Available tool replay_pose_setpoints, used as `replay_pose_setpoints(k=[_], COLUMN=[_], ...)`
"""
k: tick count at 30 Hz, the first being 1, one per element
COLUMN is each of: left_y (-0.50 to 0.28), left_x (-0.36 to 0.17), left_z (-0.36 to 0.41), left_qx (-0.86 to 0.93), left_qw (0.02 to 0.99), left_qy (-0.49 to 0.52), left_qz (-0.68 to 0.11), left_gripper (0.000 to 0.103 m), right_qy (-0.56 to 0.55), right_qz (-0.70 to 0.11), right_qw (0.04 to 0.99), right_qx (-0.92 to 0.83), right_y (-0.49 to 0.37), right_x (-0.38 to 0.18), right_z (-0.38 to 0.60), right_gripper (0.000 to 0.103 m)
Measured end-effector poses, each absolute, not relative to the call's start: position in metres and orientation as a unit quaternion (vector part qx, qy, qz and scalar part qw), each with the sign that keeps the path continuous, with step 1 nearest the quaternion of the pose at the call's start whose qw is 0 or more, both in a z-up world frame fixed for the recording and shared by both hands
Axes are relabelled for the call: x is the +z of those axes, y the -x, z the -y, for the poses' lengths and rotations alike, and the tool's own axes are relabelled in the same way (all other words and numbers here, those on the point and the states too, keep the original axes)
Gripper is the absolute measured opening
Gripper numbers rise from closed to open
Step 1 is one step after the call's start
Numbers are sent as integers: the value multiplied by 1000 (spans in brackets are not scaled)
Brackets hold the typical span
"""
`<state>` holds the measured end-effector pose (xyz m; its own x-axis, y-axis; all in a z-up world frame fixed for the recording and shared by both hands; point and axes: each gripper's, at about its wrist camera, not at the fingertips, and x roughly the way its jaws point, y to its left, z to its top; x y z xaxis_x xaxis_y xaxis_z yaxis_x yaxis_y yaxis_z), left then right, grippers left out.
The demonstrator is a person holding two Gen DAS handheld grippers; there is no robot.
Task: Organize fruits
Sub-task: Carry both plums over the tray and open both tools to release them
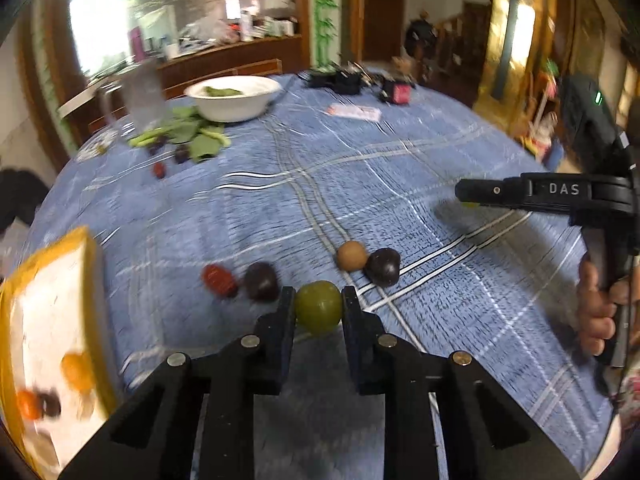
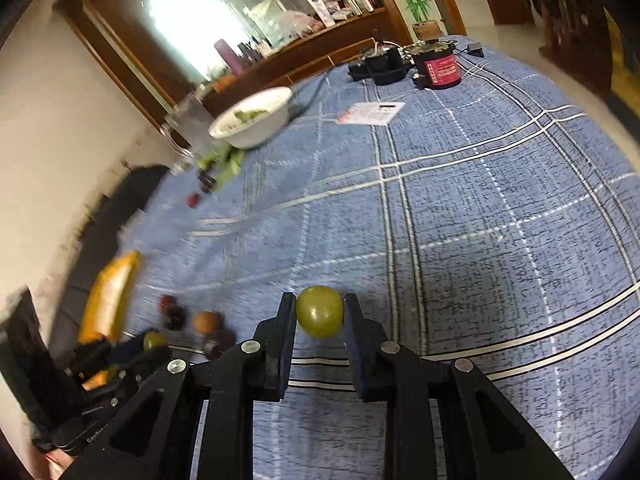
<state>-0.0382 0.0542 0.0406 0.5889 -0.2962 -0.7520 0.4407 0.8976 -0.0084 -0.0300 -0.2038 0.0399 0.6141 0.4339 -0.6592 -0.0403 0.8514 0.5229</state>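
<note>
Black fingers of the left gripper (image 1: 319,306) pinch a green fruit (image 1: 319,307) at 6 o'clock in the left wrist view, jaws closed only to the fruit's width, pads touching both its sides. Across the blue plaid tablecloth (image 1: 400,152), the right gripper (image 2: 319,312) carries a second green fruit (image 2: 319,311) in the same way, low at 6 o'clock in its own view and seemingly lifted clear of the cloth, to judge by the shadow beyond it.

Loose fruit waits on the cloth just past the left gripper: a red one (image 1: 218,280) and a dark plum (image 1: 261,281) at 11 o'clock of the held fruit, a tan one (image 1: 351,255) touching another dark plum (image 1: 383,266) at 1 o'clock. The yellow-rimmed tray (image 1: 90,264), already holding several fruits, sits at 8 o'clock in the left view. A white bowl (image 1: 234,98) with leaves stands far off at 11 o'clock, more leaves and small fruits scattered beside it.

Sorting looks partly done, with both hands mid-carry. Risks are plain: each fruit is round and smooth, gripped only at its widest line, so a jolt or a slack squeeze could let it roll out onto the cloth. Both views are smeared by motion, which suggests speed. Swinging the left gripper toward the tray might also clip the plums lying close ahead and send them rolling.
</note>
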Motion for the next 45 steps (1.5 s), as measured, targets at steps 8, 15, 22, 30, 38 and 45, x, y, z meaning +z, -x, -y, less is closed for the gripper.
replay_pose_setpoints(k=[8,15,22,30,38,45], left_y=[77,100,115,118,126,133], left_x=[68,73,54,42,41,53], left_z=[-144,-228,-288,-312,-320,-315], left_qx=[-141,-43,34,53,60,60], left_qw=[911,923,916,913,911,918], left_qy=[5,50,77,93,115,121], left_qz=[-387,-380,-392,-394,-391,-373], left_gripper=[22,22,22,22,37,64], right_qy=[-276,-216,-151,-57,44,49], right_qz=[-407,-420,-438,-459,-434,-429], right_qw=[850,847,830,822,848,852], right_qx=[188,244,309,332,301,296], right_y=[40,49,61,72,85,85], right_x=[53,80,89,71,55,55], right_z=[179,88,-23,-119,-157,-153], right_gripper=[25,25,26,26,26,29])
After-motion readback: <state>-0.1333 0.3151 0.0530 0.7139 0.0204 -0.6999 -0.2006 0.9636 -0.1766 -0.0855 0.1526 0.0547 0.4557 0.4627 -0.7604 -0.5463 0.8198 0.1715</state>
